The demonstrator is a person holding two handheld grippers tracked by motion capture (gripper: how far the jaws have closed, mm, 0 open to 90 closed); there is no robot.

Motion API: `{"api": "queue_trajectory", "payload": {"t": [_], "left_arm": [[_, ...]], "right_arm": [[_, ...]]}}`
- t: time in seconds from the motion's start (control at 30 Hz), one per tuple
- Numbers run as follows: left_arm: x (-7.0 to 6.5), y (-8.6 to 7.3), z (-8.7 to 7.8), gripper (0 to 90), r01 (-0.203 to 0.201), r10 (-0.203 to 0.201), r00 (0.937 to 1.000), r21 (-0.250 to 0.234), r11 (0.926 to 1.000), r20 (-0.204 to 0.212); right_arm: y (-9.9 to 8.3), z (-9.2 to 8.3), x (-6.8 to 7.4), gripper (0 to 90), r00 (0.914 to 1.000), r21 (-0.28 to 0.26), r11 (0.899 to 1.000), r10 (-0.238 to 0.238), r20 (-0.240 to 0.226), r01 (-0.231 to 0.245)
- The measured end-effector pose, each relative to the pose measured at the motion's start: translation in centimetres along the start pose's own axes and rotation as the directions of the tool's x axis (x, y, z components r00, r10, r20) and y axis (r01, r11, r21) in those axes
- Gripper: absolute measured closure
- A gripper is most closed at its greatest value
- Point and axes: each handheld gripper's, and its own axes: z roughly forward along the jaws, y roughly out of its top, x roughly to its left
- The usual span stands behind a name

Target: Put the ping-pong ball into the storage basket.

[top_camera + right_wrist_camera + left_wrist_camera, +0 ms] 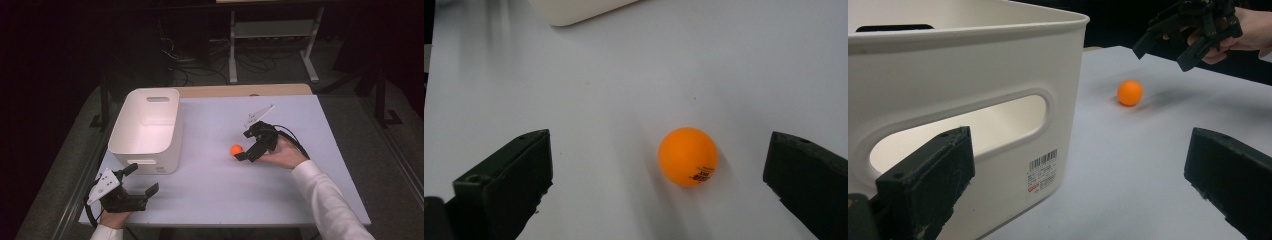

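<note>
Ball: a small orange ball (236, 149) lies on the pale table top (280, 190), right of centre, well apart from the bin and touching nothing but the table; dark print shows low on its side in the right gripper view (688, 156)
Ball from the left gripper view: it sits (1129, 93) beyond the bin's near corner, with the other gripper hanging above and to its right
Right gripper: the right gripper (245, 146) is held in a hand (285, 152) that comes in from the lower right in a white sleeve (325, 200); it tilts down toward the ball, its jaw tips just beside the ball
Right jaws: spread wide, gripping nothing; in the right gripper view the ball rests on the table between them, nearer the jaw at the picture's right, touching neither
Left gripper: the left gripper (142, 179) rests low at the near left corner of the table, just in front of the bin's near end
Left jaws: wide apart and bare; in the left gripper view one jaw stands before the bin's handle slot, the other over open table
Bin: a white plastic bin (165, 150) stands upright on the left half of the table, with a handle slot in each short end and a barcode label (1042, 172) low on the near wall; nothing can be seen inside
</note>
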Motion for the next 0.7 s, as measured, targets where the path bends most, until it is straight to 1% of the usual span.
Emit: {"api": "queue_trajectory", "payload": {"t": [0.03, 0.07, 0.13, 0.23, 0.5, 0.57, 0.63, 0.7], "left_arm": [[0.0, 0.0, 0.0, 0.0, 0.0, 0.0, 1.0, 0.0, 1.0, 0.0], [0.0, 0.0, 0.0, 0.0, 0.003, -0.003, 1.0, 0.0, 1.0, -0.001], [0.0, 0.0, 0.0, 0.0, 0.003, -0.003, 1.0, -0.001, 1.0, -0.001], [0.0, 0.0, 0.0, 0.0, 0.0, 0.0, 1.0, 0.001, 1.0, 0.0], [0.0, 0.0, 0.0, 0.0, 0.001, -0.001, 1.0, 0.001, 1.0, 0.0], [0.0, 0.0, 0.0, 0.0, 0.003, -0.003, 1.0, -0.001, 1.0, 0.0], [0.0, 0.0, 0.0, 0.0, 0.001, -0.001, 1.0, 0.0, 1.0, 0.001], [0.0, 0.0, 0.0, 0.0, 0.003, -0.003, 1.0, -0.001, 1.0, 0.001]], "right_arm": [[0.0, 0.1, -0.2, 0.0, 0.9998, -0.001, 1.0, -0.018, 0.002, 0.018], [0.0, 0.3, -0.2, 0.0, 0.9999, 0.003, 1.0, -0.013, 0.003, 0.013], [0.0, 0.5, -0.1, 0.0, 1.0, 0.004, 1.0, -0.005, -0.008, 0.005], [-0.1, 0.8, -0.3, 0.0, 0.9998, 0.013, 1.0, -0.018, -0.003, 0.018], [-0.3, 1.7, -0.5, 0.0, 0.9997, 0.044, 0.999, -0.019, -0.013, 0.019], [-0.3, 2.1, -0.8, 0.0, 0.999, 0.043, 0.998, -0.044, -0.009, 0.045], [-0.3, 2.2, -0.8, 0.0, 0.9992, 0.049, 0.998, -0.04, -0.01, 0.04], [-0.3, 2.4, -0.9, 0.0, 0.9987, 0.047, 0.998, -0.049, -0.012, 0.049]]}}
